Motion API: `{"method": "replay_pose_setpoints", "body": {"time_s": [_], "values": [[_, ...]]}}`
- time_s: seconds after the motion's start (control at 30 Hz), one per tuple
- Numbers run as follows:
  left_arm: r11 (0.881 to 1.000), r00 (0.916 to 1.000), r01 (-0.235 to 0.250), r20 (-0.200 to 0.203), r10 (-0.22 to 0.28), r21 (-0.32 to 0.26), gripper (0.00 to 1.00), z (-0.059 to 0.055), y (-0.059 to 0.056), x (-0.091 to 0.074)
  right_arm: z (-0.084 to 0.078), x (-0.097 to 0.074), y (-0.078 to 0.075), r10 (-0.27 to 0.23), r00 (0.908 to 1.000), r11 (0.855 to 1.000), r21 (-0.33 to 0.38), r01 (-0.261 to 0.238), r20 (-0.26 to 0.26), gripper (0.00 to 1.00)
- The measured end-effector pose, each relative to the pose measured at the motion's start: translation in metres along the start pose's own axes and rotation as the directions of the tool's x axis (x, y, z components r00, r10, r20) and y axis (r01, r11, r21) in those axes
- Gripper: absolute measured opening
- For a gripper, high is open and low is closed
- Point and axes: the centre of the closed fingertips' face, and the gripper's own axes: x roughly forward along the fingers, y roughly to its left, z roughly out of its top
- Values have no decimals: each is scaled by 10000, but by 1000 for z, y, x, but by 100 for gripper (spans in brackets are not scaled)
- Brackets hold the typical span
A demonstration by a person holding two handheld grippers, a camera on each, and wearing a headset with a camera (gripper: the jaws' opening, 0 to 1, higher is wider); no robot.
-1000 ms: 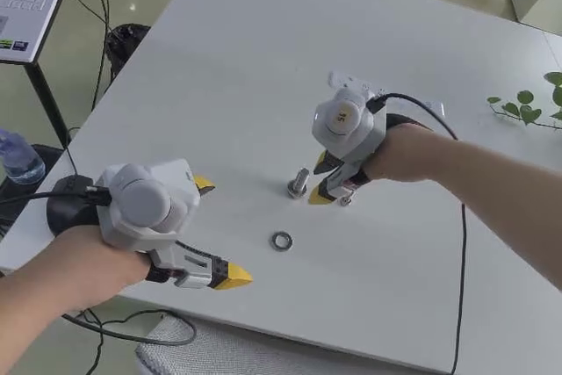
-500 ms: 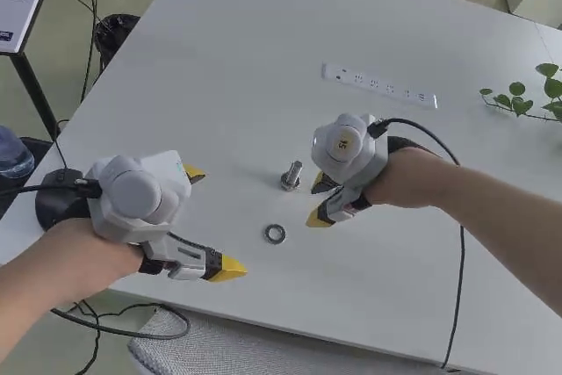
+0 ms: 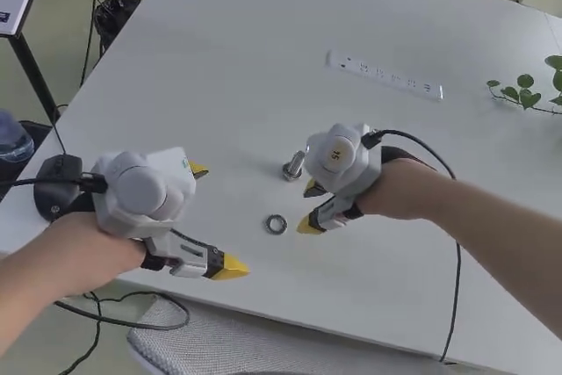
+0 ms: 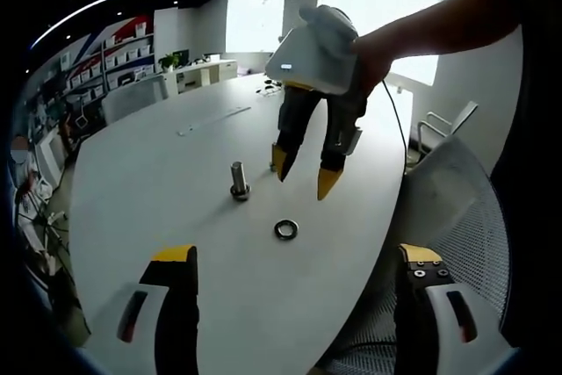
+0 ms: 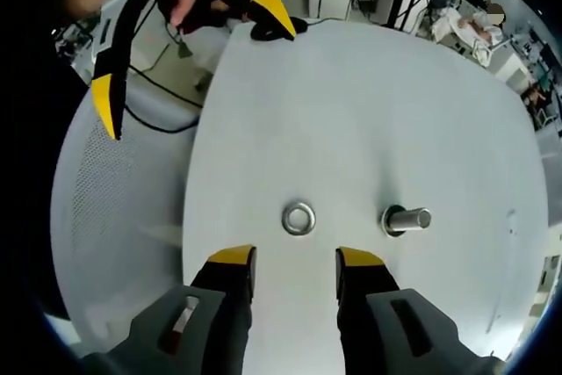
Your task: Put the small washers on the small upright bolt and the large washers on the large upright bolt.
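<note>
Starting with the white desk (image 3: 263,59), treat its smooth, hard top as part of the problem: anything thin lying on it will probably skate instead of lifting. Your left claw (image 3: 217,217) hangs over the near left part of the desk with its jaws spread wide and nothing between them. Your right claw (image 3: 309,206) is tipped down toward the middle, its jaws apart by a narrower gap and also empty. The upright bolt (image 3: 293,166) stands on its head just beyond and to the left of the right claw. It looks like stiff steel on a small footprint, so a knock from a jaw could well topple it, and you should come at it from above. The washer (image 3: 277,224) lies flat on the desk nearer to you than the bolt. In the right gripper view it sits just ahead of the gap between that claw's jaws, touching neither. Judge it as a light, rigid, slick metal ring with almost no height to catch. Pinch it across the outer rim, tips pressed low to the desk. Or set one tip in the hole and the other outside the band, then close gently so it does not squirt away.
</note>
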Motion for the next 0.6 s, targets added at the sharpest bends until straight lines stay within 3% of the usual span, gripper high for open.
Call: {"method": "replay_pose_setpoints", "body": {"time_s": [0.3,0.6], "values": [[9999,9998,-6,-222,10,162,97,-4,0,5,2,27,0,-78,9998,9994,351,71,205,38],[10000,9997,32,-239,-33,-49,99,-11,-2,6,-2,50,3,-107,9999,9987,492,105,42,38]]}}
